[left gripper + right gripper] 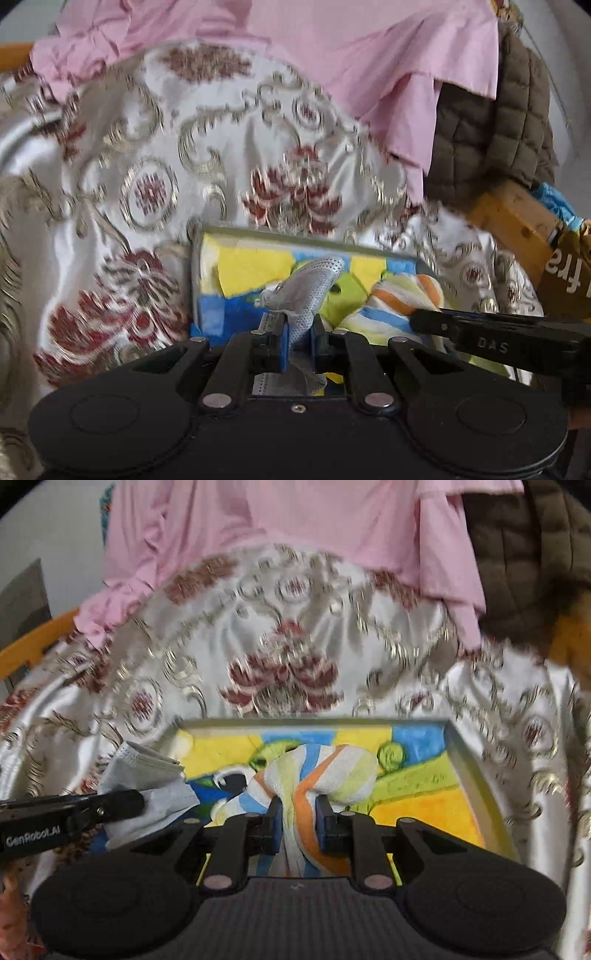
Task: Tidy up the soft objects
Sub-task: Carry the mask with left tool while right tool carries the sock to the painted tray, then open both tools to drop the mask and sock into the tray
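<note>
In the left wrist view, the left gripper (298, 334) is clenched on a grey mask (314, 286) above the tray (258, 233); it is light and limp. In the right wrist view, the right gripper (298, 814) pinches a striped cloth (317, 771) at its bunched middle, over the tray; soft, probably not slippery.

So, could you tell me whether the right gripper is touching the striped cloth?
Touching. The right wrist view shows the right gripper shut on the striped cloth, its fabric pinched between both pads above the tray.
</note>
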A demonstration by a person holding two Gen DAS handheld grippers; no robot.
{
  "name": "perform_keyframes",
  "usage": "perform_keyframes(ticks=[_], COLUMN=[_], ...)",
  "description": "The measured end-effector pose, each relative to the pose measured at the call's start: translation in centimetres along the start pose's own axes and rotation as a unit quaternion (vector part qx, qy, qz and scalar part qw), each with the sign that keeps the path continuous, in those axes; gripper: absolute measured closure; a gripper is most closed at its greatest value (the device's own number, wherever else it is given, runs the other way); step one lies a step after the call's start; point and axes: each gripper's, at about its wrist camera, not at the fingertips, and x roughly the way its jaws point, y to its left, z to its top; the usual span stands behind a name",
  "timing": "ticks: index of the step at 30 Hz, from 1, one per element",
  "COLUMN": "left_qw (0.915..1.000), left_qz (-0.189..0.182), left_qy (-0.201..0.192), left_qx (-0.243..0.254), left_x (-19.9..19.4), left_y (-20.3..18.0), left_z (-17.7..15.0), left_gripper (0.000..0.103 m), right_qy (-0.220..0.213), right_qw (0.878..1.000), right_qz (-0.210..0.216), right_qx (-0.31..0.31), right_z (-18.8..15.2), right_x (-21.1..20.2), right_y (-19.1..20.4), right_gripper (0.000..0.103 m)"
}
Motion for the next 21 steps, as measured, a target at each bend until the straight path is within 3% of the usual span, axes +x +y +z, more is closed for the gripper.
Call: perform_keyframes(ticks=[6,8,10,11,13,17,21], left_qw=[0.9993,0.999,0.9988,0.9988,0.9988,0.9991,0.9991], left_qz=[0.01,0.017,0.022,0.024,0.03,0.034,0.036], left_qy=[0.029,0.031,0.033,0.033,0.031,0.013,-0.019], left_qx=[0.024,0.027,0.027,0.027,0.025,0.02,0.012], left_x=[1.4,1.3,0.9,0.7,0.0,-2.4,-5.9], left_y=[-0.6,-0.8,-1.0,-1.1,-1.3,-1.9,-2.9], left_z=[-0.8,-0.9,-0.9,-0.9,-0.9,-0.6,-0.4], left_gripper=[0.09,0.086,0.082,0.081,0.068,0.054,0.029], right_qy=[0.017,0.014,0.012,0.009,0.0,-0.035,-0.073], right_qw=[1.0,1.0,1.0,1.0,1.0,0.999,0.997], right_qz=[-0.011,-0.009,-0.01,-0.008,0.0,0.0,0.009], right_qx=[0.004,0.008,0.012,0.014,0.015,0.015,0.029], right_z=[-0.7,-0.8,-0.8,-0.8,-0.7,-0.6,-0.4], right_x=[0.6,0.2,-0.3,-0.8,-2.0,-5.5,-9.9], right_y=[0.0,-0.1,-0.1,-0.2,-0.2,-0.2,-0.5], right_gripper=[0.073,0.067,0.051,0.049,0.041,0.026,0.01])
